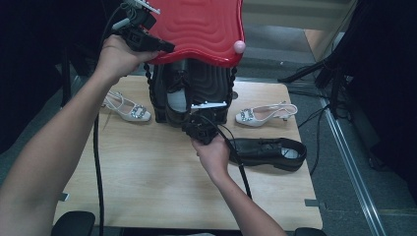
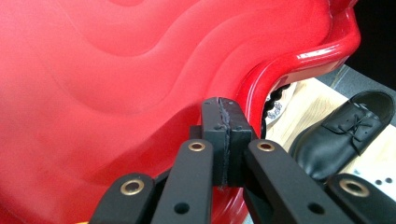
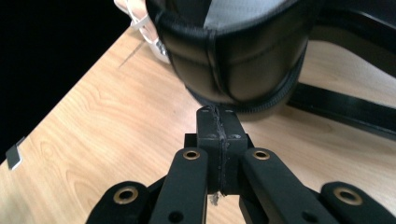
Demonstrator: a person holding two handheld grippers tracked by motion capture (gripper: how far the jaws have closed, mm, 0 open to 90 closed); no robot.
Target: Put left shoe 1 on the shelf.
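The red lid (image 1: 199, 29) hides most of the black case (image 1: 206, 93) at the table's (image 1: 147, 187) far edge. The left gripper (image 1: 164, 46) is clamped against the lid's rim — whether it pinches it is unclear. The right gripper (image 1: 196, 125), jaws together and empty, sits by a black shoe (image 3: 233, 60) standing in the case; the room is dark.

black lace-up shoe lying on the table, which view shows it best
The high view: the whole black lace-up shoe lies on its side beside the right gripper. The left gripper view catches its laced front past the red lid.
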